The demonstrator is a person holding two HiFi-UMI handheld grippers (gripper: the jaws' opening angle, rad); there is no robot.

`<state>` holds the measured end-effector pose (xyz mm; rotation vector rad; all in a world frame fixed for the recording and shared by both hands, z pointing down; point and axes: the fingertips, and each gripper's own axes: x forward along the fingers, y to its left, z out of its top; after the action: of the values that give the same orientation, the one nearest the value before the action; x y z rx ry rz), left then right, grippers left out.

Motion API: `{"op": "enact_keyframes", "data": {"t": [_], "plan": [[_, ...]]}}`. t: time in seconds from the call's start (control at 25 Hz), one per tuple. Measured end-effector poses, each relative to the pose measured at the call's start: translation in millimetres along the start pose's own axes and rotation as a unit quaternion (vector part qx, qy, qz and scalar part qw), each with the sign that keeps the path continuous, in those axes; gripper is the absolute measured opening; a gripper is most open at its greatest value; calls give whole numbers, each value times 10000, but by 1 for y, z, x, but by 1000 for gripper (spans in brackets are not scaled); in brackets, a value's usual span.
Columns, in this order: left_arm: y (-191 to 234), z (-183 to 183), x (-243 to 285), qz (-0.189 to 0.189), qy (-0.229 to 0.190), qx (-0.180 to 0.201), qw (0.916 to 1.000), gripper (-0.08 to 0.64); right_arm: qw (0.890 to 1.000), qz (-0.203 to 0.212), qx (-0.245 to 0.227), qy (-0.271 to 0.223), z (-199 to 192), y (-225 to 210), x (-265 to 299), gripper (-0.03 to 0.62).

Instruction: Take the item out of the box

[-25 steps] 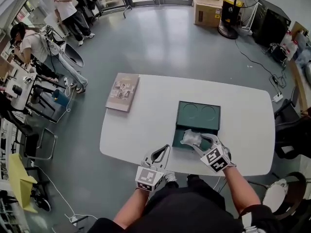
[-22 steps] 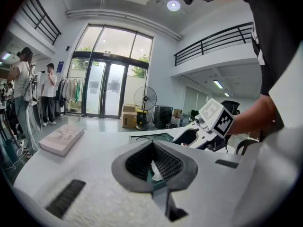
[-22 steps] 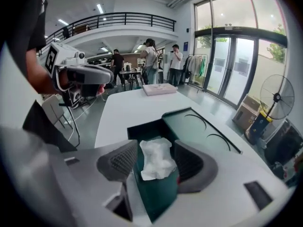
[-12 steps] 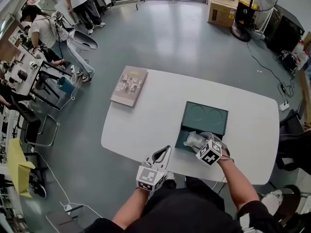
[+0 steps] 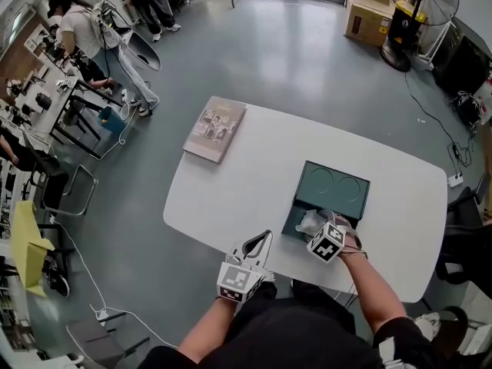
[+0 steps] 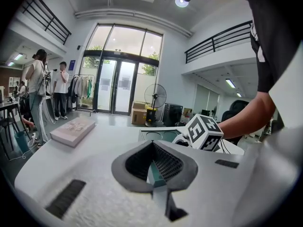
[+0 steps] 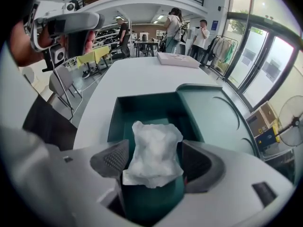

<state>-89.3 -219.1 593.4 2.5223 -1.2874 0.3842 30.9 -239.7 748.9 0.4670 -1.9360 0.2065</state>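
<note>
Your right gripper [image 7: 155,161] has its jaws opening wide. The white wrapped item [image 7: 154,148] sits unsqueezed between them, inside the green box [image 7: 142,109]. Box walls flank both jaws, and bare table [image 7: 123,74] lies beyond. Your left gripper [image 6: 152,149] is closed and empty.

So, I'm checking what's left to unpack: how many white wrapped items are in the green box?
1: a white wrapped item in the green box, between the opening jaws of the right gripper, not pressed. Others may be hidden beneath it.
</note>
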Motion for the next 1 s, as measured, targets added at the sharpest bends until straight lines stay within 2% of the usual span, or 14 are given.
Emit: {"op": "enact_keyframes", "data": {"t": [0.16, 0.56, 0.76, 1.0], "plan": [[6, -3, -4, 43, 9, -4, 10000, 12, 9998, 76, 21, 201, -1, -1, 12, 354], [4, -4, -5, 89, -34, -23, 10000, 12, 9989, 206, 83, 401, -6, 1, 23, 314], [6, 2, -6, 107, -71, 33, 9999, 12, 9989, 283, 40, 365, -2, 6, 24, 253], [5, 5, -11, 132, -55, 33, 9999, 12, 9990, 130, -225, 370, 1, 10, 14, 189]]}}
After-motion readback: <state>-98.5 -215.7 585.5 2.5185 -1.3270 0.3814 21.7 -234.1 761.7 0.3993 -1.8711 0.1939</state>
